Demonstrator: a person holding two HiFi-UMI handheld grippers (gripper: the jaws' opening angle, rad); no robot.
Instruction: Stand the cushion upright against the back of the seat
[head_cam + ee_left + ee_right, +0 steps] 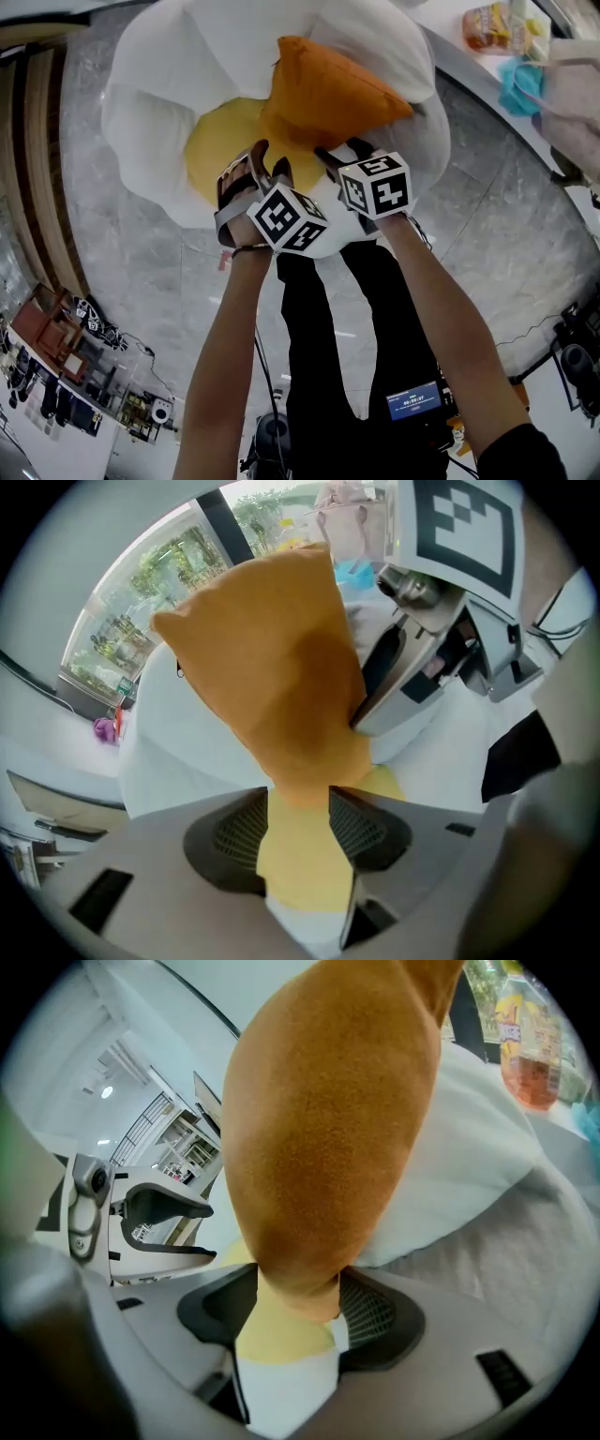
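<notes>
An orange cushion [328, 94] leans upright against the white petal-shaped back [375, 37] of a round seat, its lower edge on the yellow seat pad [216, 150]. My left gripper [270, 167] pinches the cushion's near bottom corner [272, 667] between its jaw tips [300, 803]. My right gripper [345, 155] is at the other bottom corner [328, 1119]. Its jaws [298, 1288] stand wide, with the corner lying loosely between them. The right gripper's finger [394, 677] shows beside the cushion in the left gripper view.
The seat stands on a grey marble floor [112, 253]. A curved white counter [487, 84] at upper right carries snack bags [492, 28] and a teal item [520, 84]. An orange drink bottle [530, 1054] shows there too. The person's black-clad legs [319, 328] are just behind the grippers.
</notes>
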